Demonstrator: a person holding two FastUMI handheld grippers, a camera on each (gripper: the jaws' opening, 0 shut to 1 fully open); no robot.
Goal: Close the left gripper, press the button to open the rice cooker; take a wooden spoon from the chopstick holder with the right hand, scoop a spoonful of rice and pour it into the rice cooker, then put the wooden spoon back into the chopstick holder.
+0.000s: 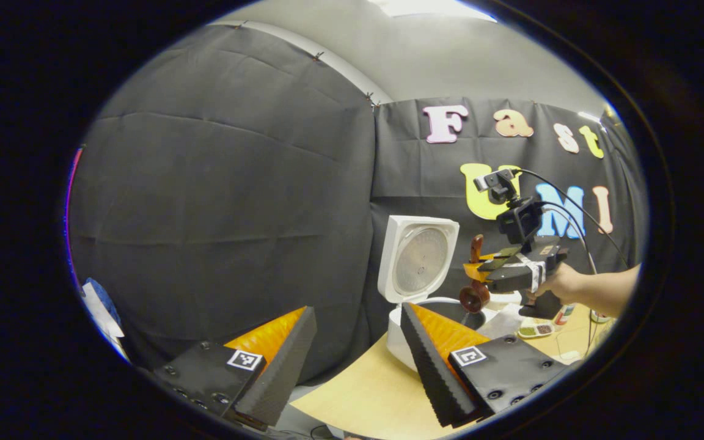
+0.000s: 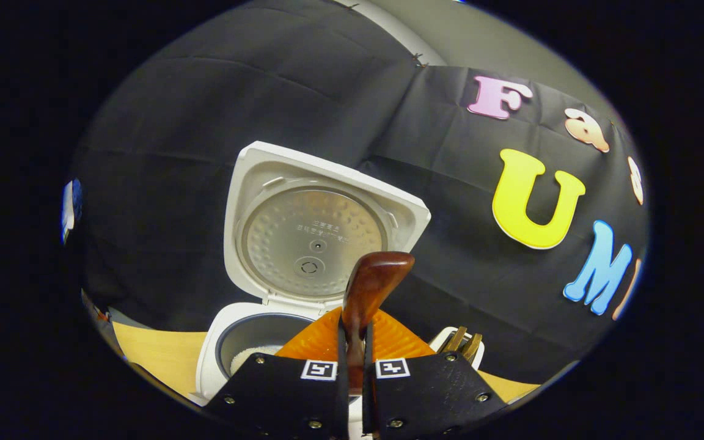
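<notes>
On the tan tabletop [image 1: 352,391]: white rice cooker [image 2: 230,342], lid raised, white rice inside.
Right gripper [image 2: 355,360]: clamped on brown wooden spoon [image 2: 370,287], above the pot.
Left gripper [image 1: 352,360]: fingers spread, empty.

A light wooden table [image 1: 358,391] is carrying the white rice cooker [image 1: 398,342], its lid standing open, with a small dish [image 1: 535,330] lying near its right

Black cloth walls [image 1: 223,201] enclose a light wooden table [image 1: 364,391] beneath a pale ceiling [image 1: 450,55].
</notes>
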